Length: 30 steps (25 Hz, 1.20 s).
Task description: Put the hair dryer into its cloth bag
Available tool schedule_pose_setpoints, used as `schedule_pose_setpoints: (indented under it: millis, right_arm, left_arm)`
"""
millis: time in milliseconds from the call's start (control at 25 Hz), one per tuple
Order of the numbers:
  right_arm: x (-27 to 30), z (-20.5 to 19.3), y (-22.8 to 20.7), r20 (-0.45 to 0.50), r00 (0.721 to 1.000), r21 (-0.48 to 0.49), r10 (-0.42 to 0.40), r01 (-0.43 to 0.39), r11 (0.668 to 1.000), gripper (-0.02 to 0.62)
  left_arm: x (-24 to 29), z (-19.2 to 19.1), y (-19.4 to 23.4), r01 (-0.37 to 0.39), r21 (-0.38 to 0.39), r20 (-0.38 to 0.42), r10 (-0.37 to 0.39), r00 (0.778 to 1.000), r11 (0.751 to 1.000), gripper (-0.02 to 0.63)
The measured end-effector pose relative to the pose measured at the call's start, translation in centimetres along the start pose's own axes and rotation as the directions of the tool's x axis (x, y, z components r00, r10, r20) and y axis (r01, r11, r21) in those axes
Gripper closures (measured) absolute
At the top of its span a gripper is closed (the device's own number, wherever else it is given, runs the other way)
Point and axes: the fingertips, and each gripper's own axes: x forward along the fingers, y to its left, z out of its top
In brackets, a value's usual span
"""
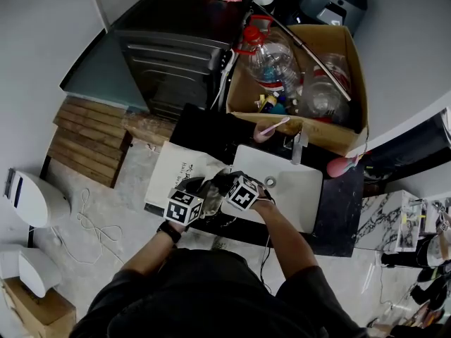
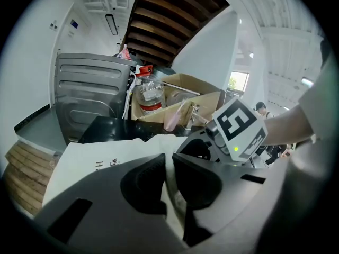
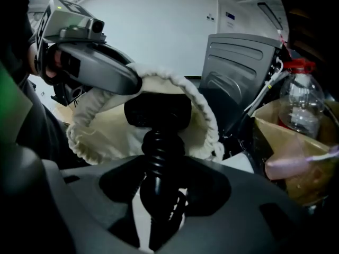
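Dryer (image 3: 158, 112) at bag (image 3: 103, 127) mouth, right gripper view only

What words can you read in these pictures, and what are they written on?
"Ha": on the white cloth bag; the rest is covered.
The plastic bottle has a red label: too blurred to read.
The marker cube: only black-and-white squares, no words.

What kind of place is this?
Probably a washroom or laundry corner. A white sink sits in a dark counter. Beyond it stands a grey appliance, perhaps a washer. A cardboard box of plastic bottles stands next to that.
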Motion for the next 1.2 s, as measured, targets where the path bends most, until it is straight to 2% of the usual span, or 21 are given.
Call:
schedule_pose_setpoints:
  millis: [640, 1040, 1200]
  right_arm:
    - [2.4, 4.3, 0.5, 0.053, 0.999, 0.038, 0.011, -0.013, 0.999, 0.367]
    - [3.6, 4.3, 1.0, 0.093, 0.995, 0.058, -0.02, 0.014, 0.998, 0.362]
    - [3.0, 3.9, 1.2, 0.141, 0.99, 0.048, -0.015, 0.008, 0.999, 0.36]
  left_arm:
    - [-0.6, 0.4, -0.7, 0.037, -0.005, 0.02, -0.037, 0.999, 0.999, 0.578]
    - [-0.9, 0.0, -0.7, 0.049, -0.027, 0.016, -0.049, 0.999, 0.998, 0.578]
    - [-0.9, -0.1, -0.5, 0.047, -0.03, 0.017, -0.046, 0.999, 0.998, 0.578]
